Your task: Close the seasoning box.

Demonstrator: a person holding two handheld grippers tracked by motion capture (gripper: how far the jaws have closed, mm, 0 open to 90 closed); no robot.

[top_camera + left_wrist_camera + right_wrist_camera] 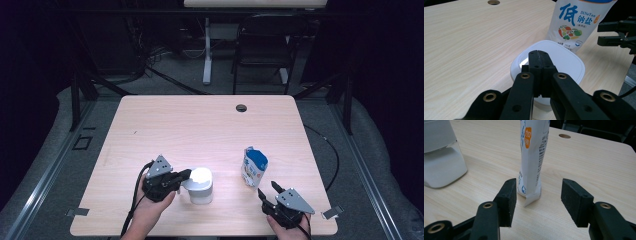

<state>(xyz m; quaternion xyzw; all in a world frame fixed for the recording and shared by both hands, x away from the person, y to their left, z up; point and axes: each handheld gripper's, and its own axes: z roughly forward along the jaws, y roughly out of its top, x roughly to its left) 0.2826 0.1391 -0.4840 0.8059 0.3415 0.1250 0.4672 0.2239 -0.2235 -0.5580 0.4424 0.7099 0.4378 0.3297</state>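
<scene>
On the pale wood-grain table (200,125), near its front edge, stands a white container (201,186) with a rounded-square lid, smooth and faintly glossy; in the right gripper view its lower wall (441,167) is translucent, with a white fill showing through below the opaque lid; just to its right, apart from it, a salt pouch (254,166) stands upright, a soft white plastic bag with blue characters, a printed cluster of vegetables and an orange patch on its narrow side; in the right gripper view the pouch (531,157) is slim and slightly creased, its bottom seam sticking out as a small flat fin at the table; the left gripper (187,174), matt black with brass-ringed pivots and a grey three-cornered plate on top, reaches in from the left with its jaws clenched together, holding nothing, their tips over the near part of the lid (564,60), whether touching it I cannot tell; the right gripper (266,190) lies low at the front right corner, its jaws spread wide and released, the flat, grainy black pads (510,200) on either side of the pouch's base but short of it, touching nothing; a round cable hole (241,108) sits in the far part of the tabletop.
</scene>
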